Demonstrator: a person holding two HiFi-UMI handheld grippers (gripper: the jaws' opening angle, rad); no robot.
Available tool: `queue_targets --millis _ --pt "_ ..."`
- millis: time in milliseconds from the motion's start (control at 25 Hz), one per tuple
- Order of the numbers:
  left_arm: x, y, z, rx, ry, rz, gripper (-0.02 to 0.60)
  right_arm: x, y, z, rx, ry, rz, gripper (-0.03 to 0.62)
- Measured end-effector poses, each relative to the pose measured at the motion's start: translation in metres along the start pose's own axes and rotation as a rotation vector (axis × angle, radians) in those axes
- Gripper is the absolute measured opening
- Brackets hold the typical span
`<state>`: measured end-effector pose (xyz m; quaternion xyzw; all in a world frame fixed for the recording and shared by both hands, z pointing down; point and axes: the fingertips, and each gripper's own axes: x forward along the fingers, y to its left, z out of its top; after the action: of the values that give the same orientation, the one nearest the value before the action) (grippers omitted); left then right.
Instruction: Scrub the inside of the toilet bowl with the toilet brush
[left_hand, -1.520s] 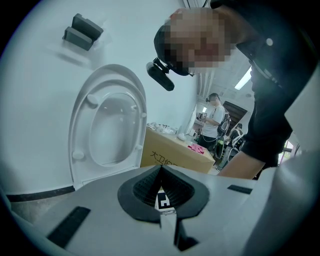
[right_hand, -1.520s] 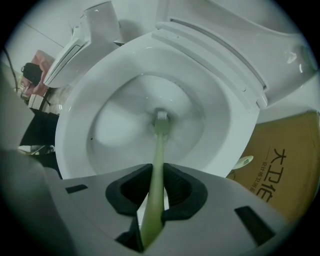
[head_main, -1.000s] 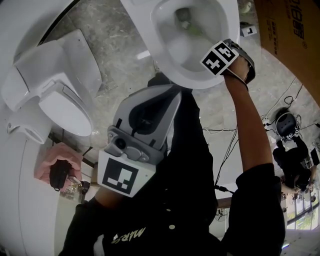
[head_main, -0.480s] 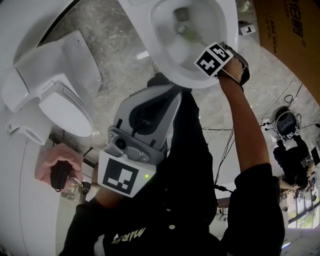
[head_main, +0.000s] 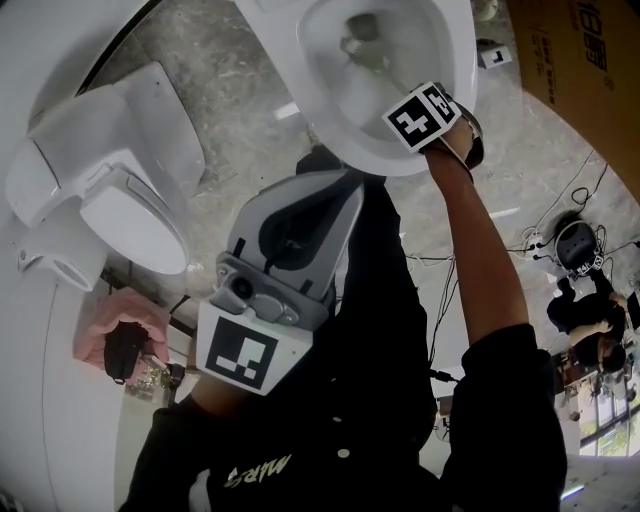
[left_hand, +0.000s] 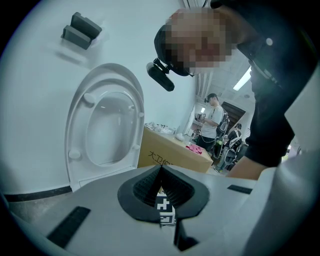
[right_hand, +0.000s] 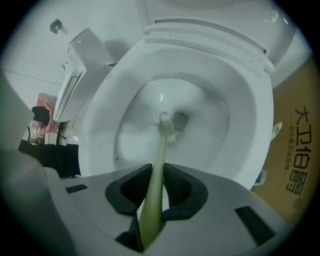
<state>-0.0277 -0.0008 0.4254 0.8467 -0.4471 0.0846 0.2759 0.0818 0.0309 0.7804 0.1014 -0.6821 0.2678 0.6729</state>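
Right gripper (right_hand: 156, 174) clamped tight on green brush (right_hand: 160, 147) handle, bristle head down inside the bowl (right_hand: 240, 120), against the wall just beside the drain hole. Left gripper (left_hand: 160, 171) held up near person's chest, jaws together, nothing between them. A raised lid (left_hand: 107, 125) stands ahead of it.
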Motion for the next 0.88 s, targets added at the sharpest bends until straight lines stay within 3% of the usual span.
queue_targets --millis 560,880 --pt "-0.005 0.0 -0.01 0.002 0.006 0.016 0.025 0.004 -0.002 0.023 0.144 -0.123 -0.004 0.091" --pt "-0.008 -0.009 -0.002 0.027 0.0 0.013 0.025 -0.008 -0.001 0.002 0.149 -0.142 -0.028 0.089"
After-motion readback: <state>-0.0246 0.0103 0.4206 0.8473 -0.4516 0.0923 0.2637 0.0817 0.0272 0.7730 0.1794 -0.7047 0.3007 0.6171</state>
